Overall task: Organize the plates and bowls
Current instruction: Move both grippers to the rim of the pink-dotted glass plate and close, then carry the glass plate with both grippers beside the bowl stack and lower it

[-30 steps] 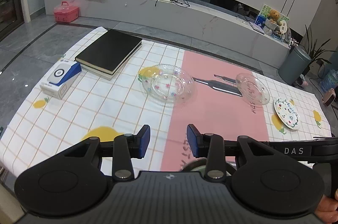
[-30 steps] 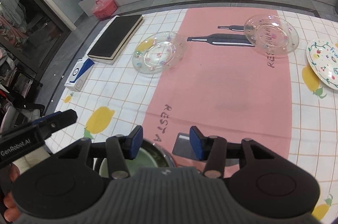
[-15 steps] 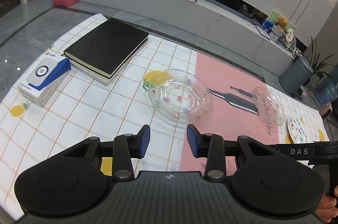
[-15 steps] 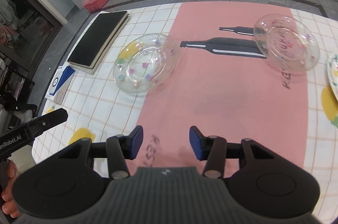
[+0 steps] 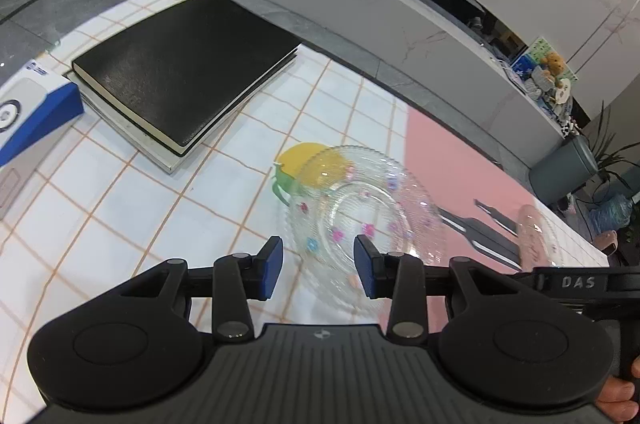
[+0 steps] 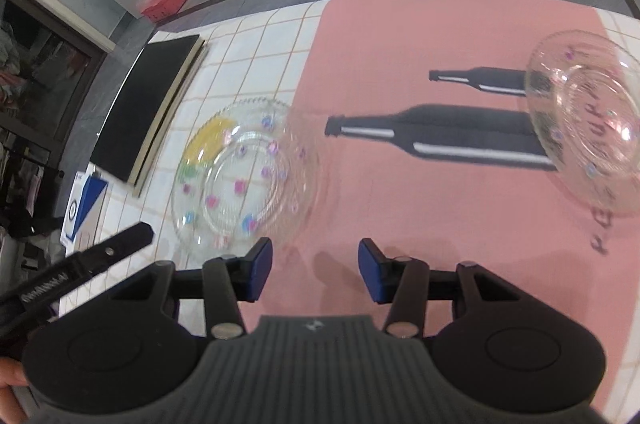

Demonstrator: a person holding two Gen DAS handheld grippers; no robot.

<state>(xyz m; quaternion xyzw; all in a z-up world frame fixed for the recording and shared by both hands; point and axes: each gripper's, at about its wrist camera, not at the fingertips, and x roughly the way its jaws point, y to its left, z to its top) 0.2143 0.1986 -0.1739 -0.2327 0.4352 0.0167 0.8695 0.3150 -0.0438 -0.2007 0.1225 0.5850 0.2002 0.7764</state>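
A: Where does the flowered glass plate [image 5: 360, 220] lie from your tongs?

B: On the checked tablecloth [image 5: 140, 208], straddling the edge of its pink panel. It sits just beyond your left gripper [image 5: 318, 262], and its near rim shows between the blue pads. From your right gripper [image 6: 315, 270] it lies far and to the left; that one hangs over bare pink cloth. So your left hand is the nearer. The plate is round, with no long axis, so any stretch of rim will serve.

A: And the tongs themselves?

B: Both released: the pads stand apart and nothing is pinched in either. I judge the left is only lined up on the rim, not touching it.

A: The other glass dish?

B: The glass bowl [image 6: 584, 120] rests well apart, far right on the pink panel, over the printed bottles.

A: What has changed?

B: A second ago both grippers looked over the whole cloth. Now you have come forward and lower, and the plate fills the left view.
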